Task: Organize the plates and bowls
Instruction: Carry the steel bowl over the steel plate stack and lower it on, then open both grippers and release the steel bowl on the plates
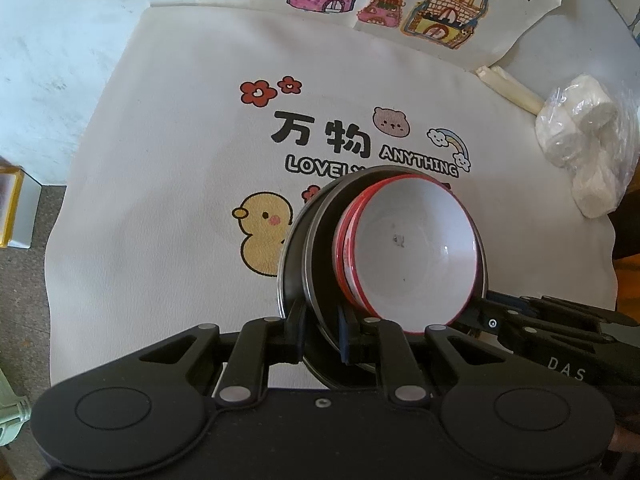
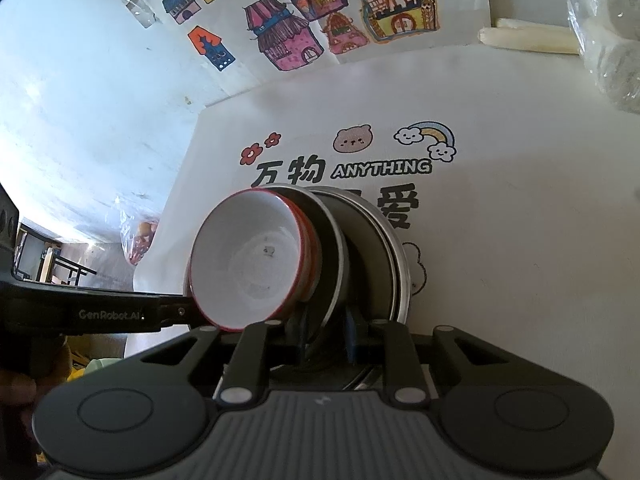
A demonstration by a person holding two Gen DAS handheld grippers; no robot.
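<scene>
Both grippers pitched steeply down over the mat [image 1: 160,184]: left gripper [image 1: 322,336] and right gripper [image 2: 326,336] each clamped on the plates [image 1: 316,248], bowl [image 1: 416,248] nested inside

The printed mat [image 1: 168,184] lies bare left of the stacked dishes [image 1: 384,248] (a wide lane); to the right, a plastic-wrapped bundle [image 1: 588,140] and pale sticks [image 1: 510,88] crowd the far edge.

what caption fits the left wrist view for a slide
Left gripper shut on the rim of a dark plate carrying a red-rimmed white bowl above a cartoon-print cloth.
</scene>
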